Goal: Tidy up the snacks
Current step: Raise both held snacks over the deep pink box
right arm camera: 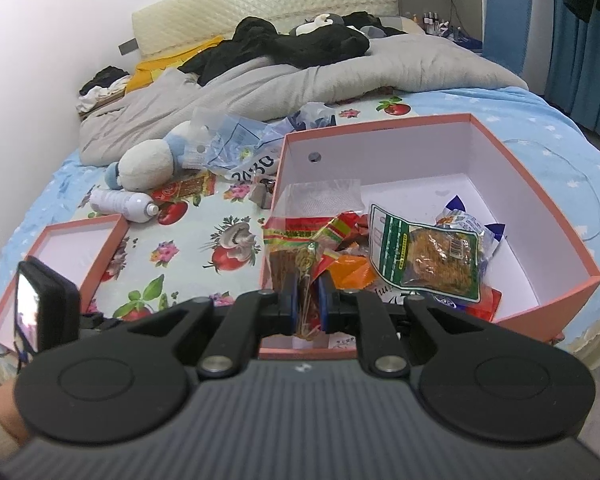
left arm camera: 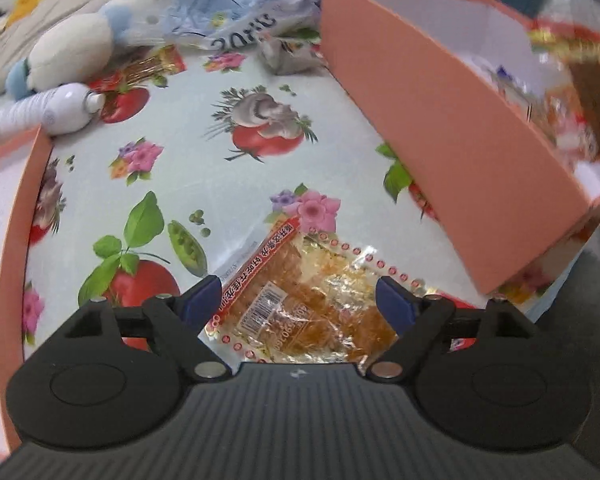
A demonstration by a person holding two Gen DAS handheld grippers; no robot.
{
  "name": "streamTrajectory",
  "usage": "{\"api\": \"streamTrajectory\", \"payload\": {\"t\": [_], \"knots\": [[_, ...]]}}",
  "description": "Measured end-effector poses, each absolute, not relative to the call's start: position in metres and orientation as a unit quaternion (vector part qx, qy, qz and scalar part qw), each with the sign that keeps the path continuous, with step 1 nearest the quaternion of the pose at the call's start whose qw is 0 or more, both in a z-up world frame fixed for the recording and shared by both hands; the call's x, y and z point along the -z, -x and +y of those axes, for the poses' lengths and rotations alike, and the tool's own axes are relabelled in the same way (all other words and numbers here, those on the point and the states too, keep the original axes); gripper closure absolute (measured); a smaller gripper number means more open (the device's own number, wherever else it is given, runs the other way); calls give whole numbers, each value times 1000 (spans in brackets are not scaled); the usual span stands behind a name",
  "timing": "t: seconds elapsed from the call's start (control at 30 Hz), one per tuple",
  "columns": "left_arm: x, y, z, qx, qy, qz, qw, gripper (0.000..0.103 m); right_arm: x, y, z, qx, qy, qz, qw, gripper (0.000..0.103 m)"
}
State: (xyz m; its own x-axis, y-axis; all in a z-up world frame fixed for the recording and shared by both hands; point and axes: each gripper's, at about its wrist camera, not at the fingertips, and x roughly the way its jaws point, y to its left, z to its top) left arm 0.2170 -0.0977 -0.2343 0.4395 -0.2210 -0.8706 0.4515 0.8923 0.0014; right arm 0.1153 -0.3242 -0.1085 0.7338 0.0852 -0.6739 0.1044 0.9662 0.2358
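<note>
A clear snack packet [left arm camera: 300, 304] with orange pieces and a red strip lies on the floral cloth [left arm camera: 204, 148]. My left gripper [left arm camera: 298, 300] is open, its blue fingers on either side of the packet. My right gripper [right arm camera: 309, 300] is shut on a clear snack bag [right arm camera: 300, 248] with brown sticks and a red-yellow band, held over the near left corner of the pink box [right arm camera: 540, 200]. The box also shows in the left wrist view [left arm camera: 440, 132]. Inside it lie several snack packets, among them a green-edged one [right arm camera: 428, 256].
A pink box lid [right arm camera: 60, 248] lies at the left. A white bottle [right arm camera: 120, 202], a plush toy [right arm camera: 148, 164], plastic bags [right arm camera: 236, 148] and another snack packet [right arm camera: 188, 188] lie at the back. A grey quilt [right arm camera: 300, 76] covers the bed behind.
</note>
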Motion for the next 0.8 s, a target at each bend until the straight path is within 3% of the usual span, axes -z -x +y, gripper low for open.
{"api": "streamTrajectory", "payload": {"t": [0.2, 0.3, 0.37, 0.53, 0.63, 0.8], "knots": [[255, -213, -94, 217, -117, 494, 834, 22, 114, -117, -328, 14, -136, 370, 919, 90], [253, -213, -93, 204, -120, 496, 835, 38, 117, -119, -329, 16, -135, 374, 917, 90], [252, -212, -96, 208, -136, 499, 830, 43, 118, -120, -329, 15, -134, 376, 917, 90], [246, -208, -105, 209, -141, 501, 828, 64, 116, -123, -327, 12, -132, 375, 917, 90], [240, -207, -104, 203, -118, 510, 827, 71, 114, -124, -327, 11, -129, 374, 918, 90], [209, -205, -99, 203, -82, 514, 830, 72, 106, -128, -333, 9, -118, 365, 923, 90]]}}
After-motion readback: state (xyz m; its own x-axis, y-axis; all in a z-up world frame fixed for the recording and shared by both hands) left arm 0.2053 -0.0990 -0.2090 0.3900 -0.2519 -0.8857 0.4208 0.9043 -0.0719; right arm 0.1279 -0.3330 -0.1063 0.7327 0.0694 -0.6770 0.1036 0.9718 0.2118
